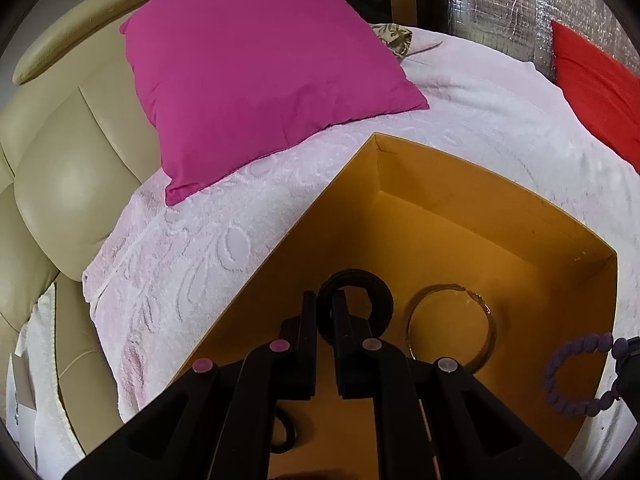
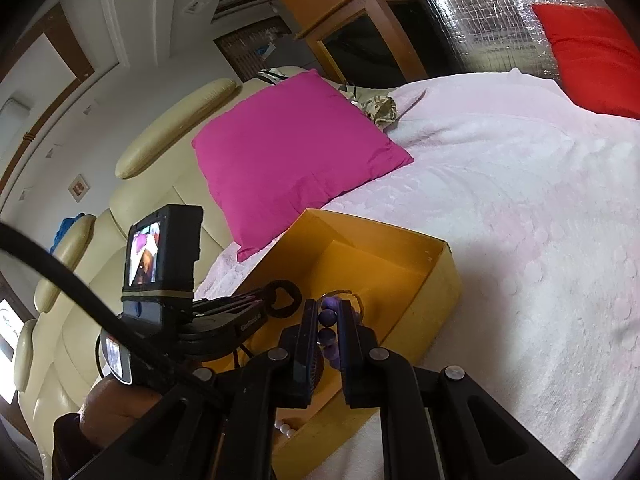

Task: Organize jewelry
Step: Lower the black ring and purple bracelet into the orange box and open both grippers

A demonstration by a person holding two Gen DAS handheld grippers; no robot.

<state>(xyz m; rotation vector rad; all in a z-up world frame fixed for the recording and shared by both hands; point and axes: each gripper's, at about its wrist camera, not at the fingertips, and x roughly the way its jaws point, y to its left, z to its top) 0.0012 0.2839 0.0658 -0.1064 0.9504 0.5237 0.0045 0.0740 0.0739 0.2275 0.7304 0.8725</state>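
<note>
Black fingers of the left gripper (image 1: 324, 300) fill the foreground of the left wrist view, closed on the rim of a black ring-shaped band (image 1: 356, 300) and holding it over the inside of an open yellow box (image 1: 460, 188). Just beside the band, on the box floor, lies a thin gold bangle (image 1: 452, 326) with a gap in its top edge. At the right edge of that view a purple beaded bracelet (image 1: 576, 372) hangs over the box's right side. From the right wrist view, the right gripper (image 2: 329, 320) is clamped on those purple beads, its fingers pressing them from both sides above the near wall of the box. The left gripper, with its small camera screen (image 2: 146, 254), reaches into the box from the left, and part of a hand (image 2: 116, 404) shows below it. A few pale beads (image 2: 286, 428) are visible low in the box near the right gripper. The box rests on a bed covered with a pale pink embossed blanket (image 1: 192, 264). A magenta pillow (image 1: 256, 68) lies near the box's far corner against a cream padded headboard (image 1: 64, 168), and a red pillow (image 2: 596, 56) lies well apart at the far right.
</note>
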